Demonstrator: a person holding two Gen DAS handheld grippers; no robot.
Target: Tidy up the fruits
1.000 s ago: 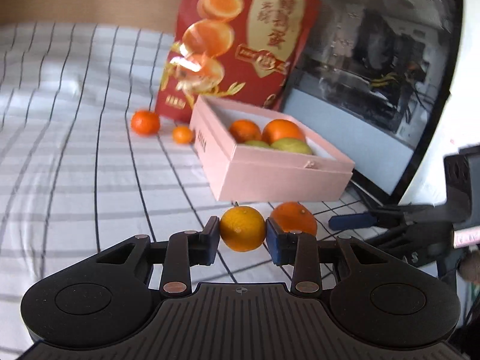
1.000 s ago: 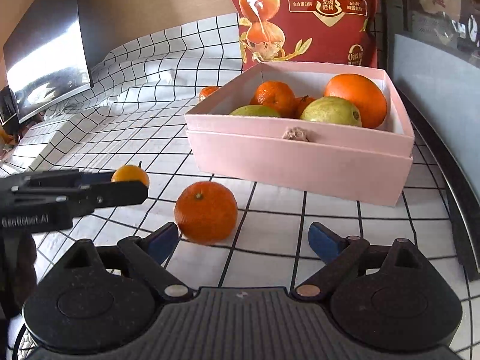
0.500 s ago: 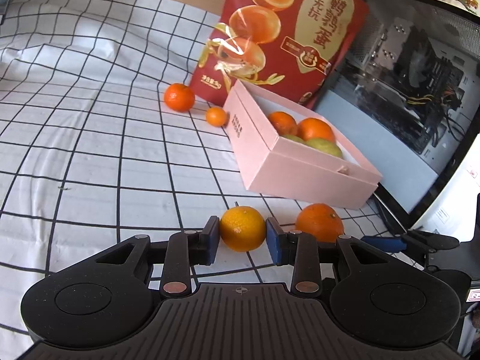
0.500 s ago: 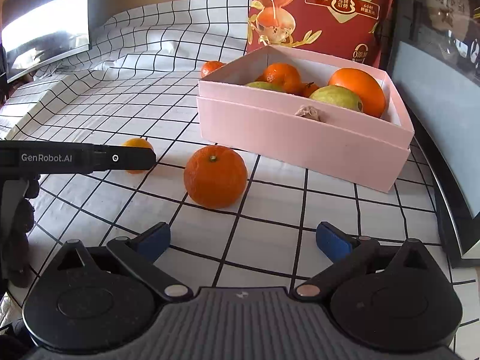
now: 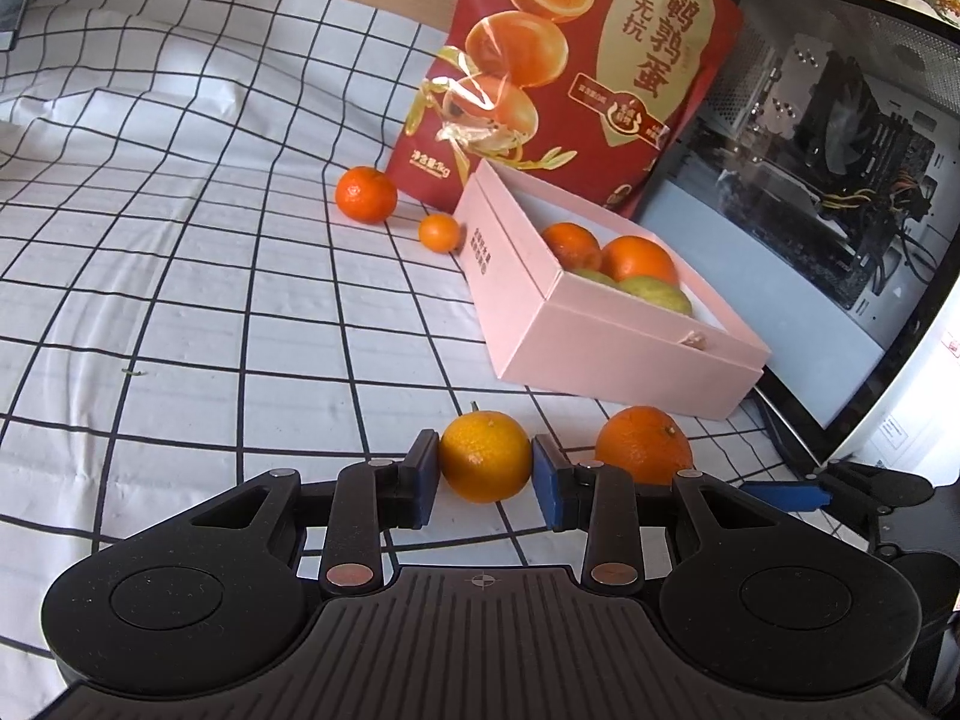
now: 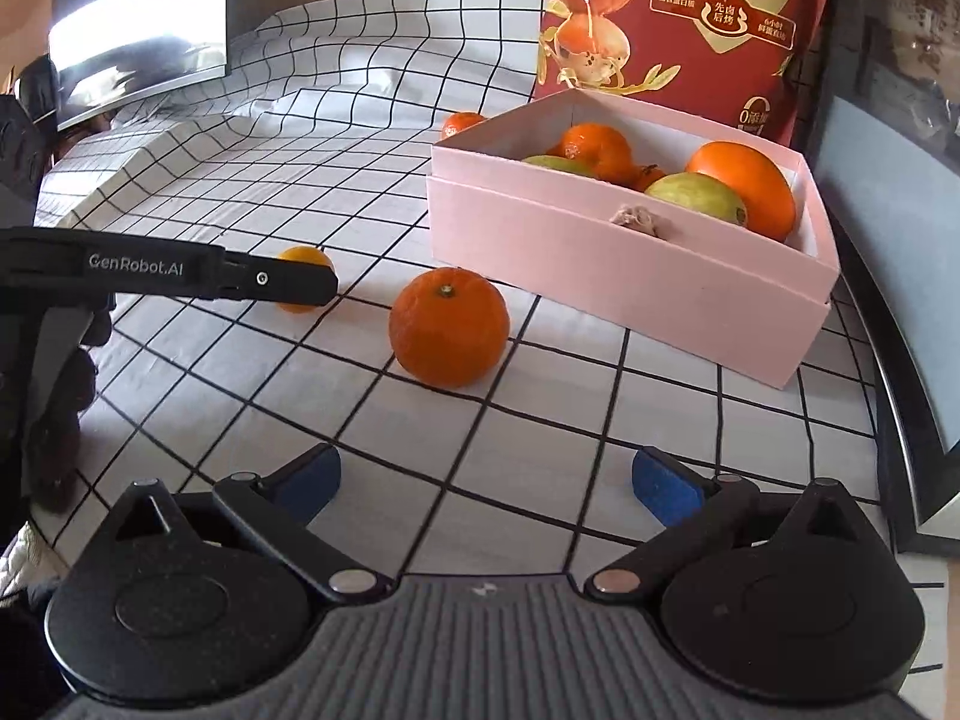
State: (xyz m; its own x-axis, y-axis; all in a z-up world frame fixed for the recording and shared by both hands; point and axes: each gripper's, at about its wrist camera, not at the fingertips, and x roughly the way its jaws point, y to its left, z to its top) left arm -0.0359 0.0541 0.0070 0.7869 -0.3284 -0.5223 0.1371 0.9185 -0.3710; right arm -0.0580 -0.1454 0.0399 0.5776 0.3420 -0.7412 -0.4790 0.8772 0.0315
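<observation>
Yellow-orange fruit [image 5: 485, 463] gripped in left claw [image 5: 485, 474], right claw [image 6: 486, 477] wide, checked cloth [image 5: 180, 276].

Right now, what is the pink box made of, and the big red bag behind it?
The pink box looks like stiff cardboard with a matte paper finish: flat walls, sharp folded corners, no shine. The red bag seems to be glossy plastic or foil film, since its printed front catches light and creases softly. Which of those two, the pictures cannot settle.
</observation>
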